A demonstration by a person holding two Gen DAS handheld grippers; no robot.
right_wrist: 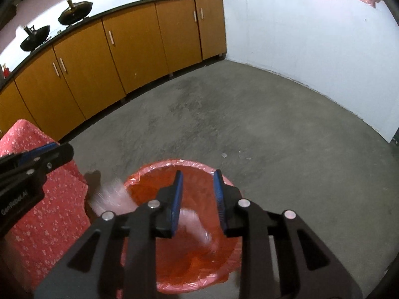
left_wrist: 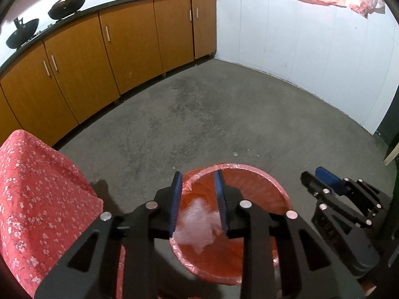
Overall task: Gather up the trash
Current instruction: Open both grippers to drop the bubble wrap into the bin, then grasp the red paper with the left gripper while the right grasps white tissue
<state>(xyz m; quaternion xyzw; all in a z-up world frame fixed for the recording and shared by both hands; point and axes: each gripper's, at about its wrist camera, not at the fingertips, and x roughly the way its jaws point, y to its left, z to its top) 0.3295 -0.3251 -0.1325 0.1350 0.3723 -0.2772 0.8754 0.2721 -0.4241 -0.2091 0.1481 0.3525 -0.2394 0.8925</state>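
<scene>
So both grippers, left gripper [left_wrist: 198,174] and right gripper [right_wrist: 198,174], tilted down over the red-lined bin [left_wrist: 274,186], jaws apart, blurred white trash [left_wrist: 197,220] loose below.

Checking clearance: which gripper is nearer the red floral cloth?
Left. The left gripper hangs beside the floral cloth; the right gripper is across the bin, farther off.

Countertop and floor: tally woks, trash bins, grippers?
Woks: 2, and
Trash bin: 1
Grippers: 2, left gripper and right gripper
Total: 5
</scene>
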